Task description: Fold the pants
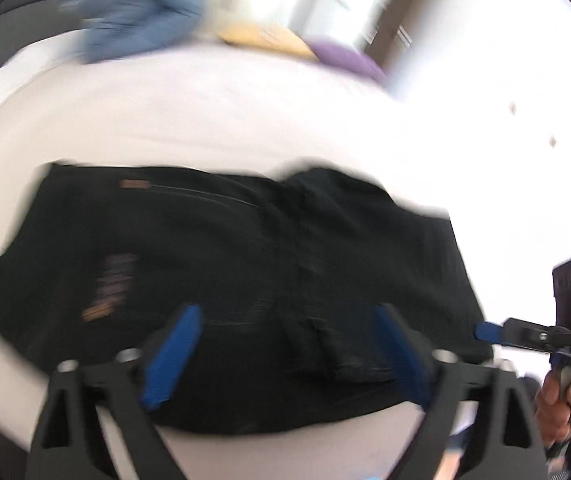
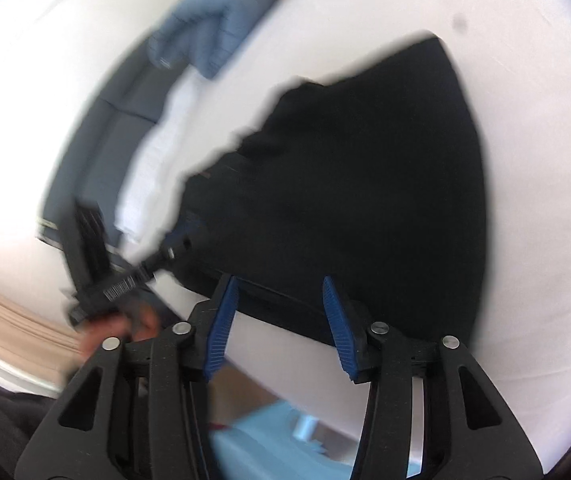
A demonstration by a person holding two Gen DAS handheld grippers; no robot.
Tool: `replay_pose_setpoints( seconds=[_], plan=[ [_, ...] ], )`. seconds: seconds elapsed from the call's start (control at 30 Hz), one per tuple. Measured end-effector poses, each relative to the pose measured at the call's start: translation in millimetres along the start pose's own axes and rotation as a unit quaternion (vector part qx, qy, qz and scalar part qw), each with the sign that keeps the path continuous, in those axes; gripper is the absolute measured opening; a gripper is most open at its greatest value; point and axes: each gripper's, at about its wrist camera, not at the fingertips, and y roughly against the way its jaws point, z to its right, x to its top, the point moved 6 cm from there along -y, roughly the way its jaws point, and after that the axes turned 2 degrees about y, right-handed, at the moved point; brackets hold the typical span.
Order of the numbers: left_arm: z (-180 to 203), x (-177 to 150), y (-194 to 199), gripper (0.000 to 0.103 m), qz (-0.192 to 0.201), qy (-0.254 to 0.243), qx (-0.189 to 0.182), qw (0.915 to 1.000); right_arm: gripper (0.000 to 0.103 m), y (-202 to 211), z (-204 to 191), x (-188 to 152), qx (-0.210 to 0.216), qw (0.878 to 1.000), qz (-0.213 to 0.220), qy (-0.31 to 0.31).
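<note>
Black pants (image 1: 245, 280) lie folded into a compact dark bundle on a white bed (image 1: 245, 120). They also show in the right wrist view (image 2: 365, 180). My left gripper (image 1: 289, 320) is open with blue pads, hovering over the near edge of the pants, holding nothing. My right gripper (image 2: 279, 292) is open and empty, just above the pants' near edge. The right gripper shows at the right edge of the left wrist view (image 1: 485, 330). The left gripper shows at the left of the right wrist view (image 2: 173, 240). Both views are motion-blurred.
A blue garment (image 1: 137, 12) lies at the far side of the bed, also seen in the right wrist view (image 2: 213, 20). Yellow (image 1: 261, 36) and purple (image 1: 345, 58) items sit at the far edge. A dark grey sofa (image 2: 117, 128) stands beyond the bed.
</note>
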Motion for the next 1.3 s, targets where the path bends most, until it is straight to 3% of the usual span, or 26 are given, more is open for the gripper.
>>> replay_pose_setpoints(
  seconds=[0.07, 0.13, 0.27, 0.4, 0.53, 0.67, 0.73, 0.77, 0.8, 0.87, 0.9, 1.03, 1.13, 1.3],
  plan=[
    [-42.7, -1.1, 29.7, 0.097, 0.033, 0.073, 0.006, 0.9967, 0.059, -3.1, -20.3, 9.5, 0.020, 1.000, 0.017, 0.010],
    [-77.1, -3.7, 44.6, 0.097, 0.043, 0.133, 0.008, 0.9901, 0.060, -16.8, -39.3, 16.9, 0.038, 0.999, 0.017, 0.027],
    [-146.9, -8.1, 65.9, 0.097, 0.076, 0.236, 0.016, 0.9687, 0.060, -56.0, -61.1, 27.5, 0.056, 0.998, -0.007, 0.025],
    [-191.0, -16.0, 59.7, 0.097, 0.073, 0.337, -0.035, 0.9380, 0.060, -88.9, -74.2, 36.4, 0.080, 0.997, -0.014, 0.008],
    [-206.9, -19.0, 38.8, 0.096, 0.067, 0.378, -0.077, 0.9201, 0.060, -113.6, -82.1, 45.9, 0.103, 0.994, -0.023, -0.014],
    [-208.6, -14.9, 21.2, 0.096, 0.065, 0.394, -0.109, 0.9102, 0.060, -129.4, -82.1, 54.7, 0.114, 0.992, -0.034, -0.030],
    [-212.7, -8.7, 18.4, 0.089, 0.065, 0.403, -0.116, 0.9056, 0.060, -136.3, -81.5, 59.7, 0.111, 0.992, -0.041, -0.032],
    [-214.7, -6.3, 14.9, 0.076, 0.063, 0.409, -0.118, 0.9027, 0.060, -141.4, -82.3, 63.3, 0.108, 0.993, -0.048, -0.031],
    [-216.2, -7.1, 13.8, 0.057, 0.060, 0.416, -0.125, 0.8987, 0.060, -145.3, -82.5, 67.3, 0.107, 0.992, -0.053, -0.032],
    [-221.5, -7.2, 4.5, 0.031, 0.050, 0.432, -0.143, 0.8890, 0.060, -152.9, -80.2, 76.6, 0.097, 0.993, -0.060, -0.036],
    [-224.0, -9.0, 4.4, 0.027, 0.050, 0.438, -0.147, 0.8853, 0.060, -157.4, -77.9, 80.0, 0.090, 0.993, -0.066, -0.037],
    [-221.8, -8.6, 8.7, 0.020, 0.059, 0.427, -0.142, 0.8910, 0.060, -177.6, -69.0, 88.1, 0.054, 0.993, -0.101, -0.041],
    [-218.0, -5.2, 13.6, 0.017, 0.067, 0.420, -0.139, 0.8944, 0.058, -199.4, -47.9, 84.9, -0.016, 0.988, -0.147, -0.053],
    [-203.1, 7.9, 24.9, 0.015, 0.082, 0.388, -0.128, 0.9092, 0.058, -207.4, -40.6, 86.2, -0.028, 0.990, -0.128, -0.061]
  ],
)
